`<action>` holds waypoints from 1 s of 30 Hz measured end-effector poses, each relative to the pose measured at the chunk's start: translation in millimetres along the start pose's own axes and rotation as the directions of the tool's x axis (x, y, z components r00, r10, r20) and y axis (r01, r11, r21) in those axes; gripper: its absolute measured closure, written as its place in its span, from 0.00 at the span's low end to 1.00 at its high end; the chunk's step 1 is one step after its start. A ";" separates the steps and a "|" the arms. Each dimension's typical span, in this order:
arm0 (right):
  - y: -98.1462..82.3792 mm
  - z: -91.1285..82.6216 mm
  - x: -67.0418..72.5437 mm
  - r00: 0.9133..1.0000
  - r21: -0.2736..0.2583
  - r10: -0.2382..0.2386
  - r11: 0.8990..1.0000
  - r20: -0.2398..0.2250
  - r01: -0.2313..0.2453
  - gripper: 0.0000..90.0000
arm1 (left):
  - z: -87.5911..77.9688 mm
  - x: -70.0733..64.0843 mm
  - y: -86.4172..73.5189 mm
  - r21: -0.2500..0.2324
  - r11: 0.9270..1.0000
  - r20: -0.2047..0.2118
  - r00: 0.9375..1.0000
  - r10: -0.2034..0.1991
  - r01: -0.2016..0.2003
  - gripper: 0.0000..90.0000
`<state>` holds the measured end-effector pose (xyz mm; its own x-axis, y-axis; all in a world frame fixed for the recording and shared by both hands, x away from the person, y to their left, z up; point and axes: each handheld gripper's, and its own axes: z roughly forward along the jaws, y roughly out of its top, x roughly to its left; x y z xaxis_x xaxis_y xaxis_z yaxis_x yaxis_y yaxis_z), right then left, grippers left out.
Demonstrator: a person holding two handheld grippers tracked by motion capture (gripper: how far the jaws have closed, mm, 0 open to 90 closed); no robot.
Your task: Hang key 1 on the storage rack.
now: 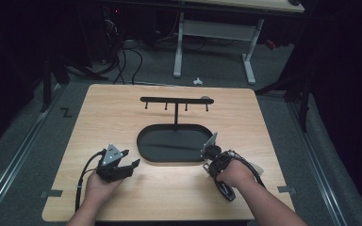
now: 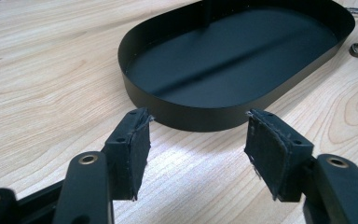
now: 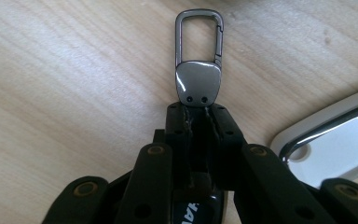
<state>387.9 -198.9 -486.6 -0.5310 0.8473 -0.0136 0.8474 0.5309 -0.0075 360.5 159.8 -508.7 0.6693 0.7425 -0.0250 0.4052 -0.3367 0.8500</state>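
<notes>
Keychain clip [image 3: 198, 56] is clamped in the right gripper [image 3: 198, 114] low over the counter [image 1: 122, 108], beside the tray [image 2: 214, 116]; hanging it, probably on the rack [image 1: 176, 100], remains. Left gripper [image 2: 198, 154] is held apart, empty.

A light wooden tabletop [image 1: 122, 117] is standing on a grey carpeted floor [image 1: 28, 141], with light falling on it while the room around is lying in deep darkness. Behind it, a second desk [image 1: 217, 28] on white legs is standing, and black cables [image 1: 127, 61] are trailing across the floor beside it.
</notes>
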 end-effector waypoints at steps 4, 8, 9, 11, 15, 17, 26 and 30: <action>-2.7 -7.9 0.0 1.000 -0.027 0.006 1.000 -0.019 -0.006 0.89 | 0.4 -0.8 -0.1 -0.002 1.000 0.000 1.000 0.004 -0.004 0.45; -6.4 -15.0 -0.5 0.999 -0.045 0.013 0.999 -0.030 -0.015 0.89 | 0.3 -1.0 -0.1 -0.005 1.000 -0.001 1.000 0.003 -0.003 0.45; -7.4 -16.8 -1.5 0.999 -0.053 0.013 0.998 -0.031 -0.015 0.89 | 0.3 -0.9 -0.1 -0.003 1.000 -0.002 1.000 0.004 -0.004 0.45; -9.4 -19.8 -2.3 0.999 -0.059 0.020 0.998 -0.033 -0.022 0.89 | 0.5 -1.3 -0.2 -0.002 1.000 -0.002 1.000 0.006 -0.006 0.45; -13.2 -26.4 -1.9 0.999 -0.076 0.020 0.997 -0.040 -0.023 0.89 | 0.9 -1.4 -0.1 -0.002 1.000 0.000 1.000 0.008 -0.008 0.45; -14.9 -30.6 -0.9 0.999 -0.084 0.027 0.996 -0.042 -0.030 0.89 | 1.2 -1.2 -0.2 -0.001 1.000 -0.001 1.000 0.007 -0.007 0.45; -16.6 -53.6 -2.6 0.999 -0.142 0.015 0.990 -0.041 -0.020 0.89 | 1.4 -2.0 -0.4 0.004 1.000 -0.001 1.000 0.012 -0.012 0.45; -16.4 -63.0 -3.1 0.999 -0.161 0.008 0.987 -0.035 -0.013 0.89 | 1.2 -2.0 -0.4 0.003 1.000 -0.003 1.000 0.017 -0.017 0.45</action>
<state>375.6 -209.3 -423.4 -0.5239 0.8515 0.0212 0.8433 0.5150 0.1534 359.8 157.8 -509.6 0.6739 0.7387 -0.0091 0.3962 -0.3510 0.8485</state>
